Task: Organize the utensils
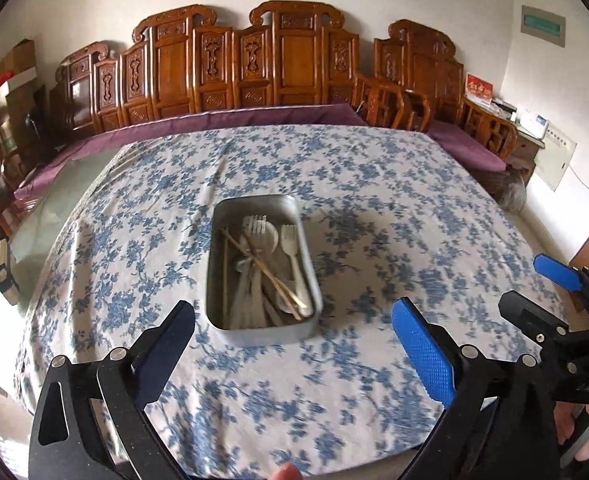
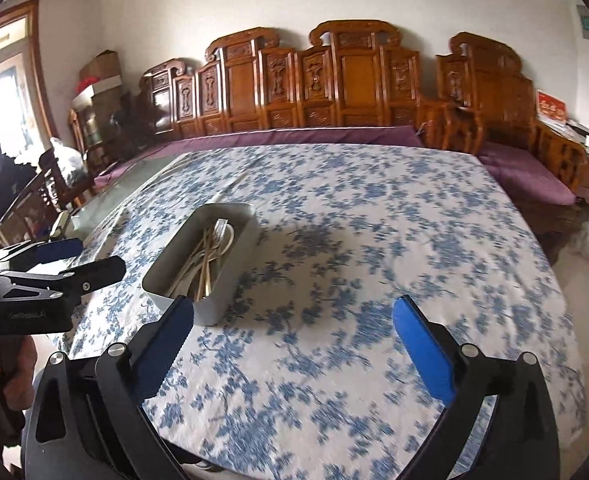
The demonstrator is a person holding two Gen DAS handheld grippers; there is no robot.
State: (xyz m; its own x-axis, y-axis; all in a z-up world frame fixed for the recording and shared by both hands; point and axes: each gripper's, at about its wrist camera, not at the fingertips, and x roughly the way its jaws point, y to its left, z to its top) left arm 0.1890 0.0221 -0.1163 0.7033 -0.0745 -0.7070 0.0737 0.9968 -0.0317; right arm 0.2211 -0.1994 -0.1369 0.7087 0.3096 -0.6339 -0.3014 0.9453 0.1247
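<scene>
- Left gripper [image 1: 294,332]: jaws spread wide, nothing between the blue pads, held above the cloth just short of the tray.
- Right gripper [image 2: 294,332]: jaws wide apart too, empty, over bare cloth to the right of the tray.
- Metal tray [image 1: 215,272] on the blue-flowered tablecloth [image 1: 374,184], mid-table; forks [image 1: 290,240], a spoon and chopsticks [image 1: 262,268] all lie inside it, crossed in a heap.
- Writing: "A5" readable on the right gripper body in the left view; lettering on the left gripper body in the right view too blurred to read.
- Carved wooden bench [image 1: 294,60] with purple cushion behind; red sign [image 1: 479,88] characters illegible.
</scene>
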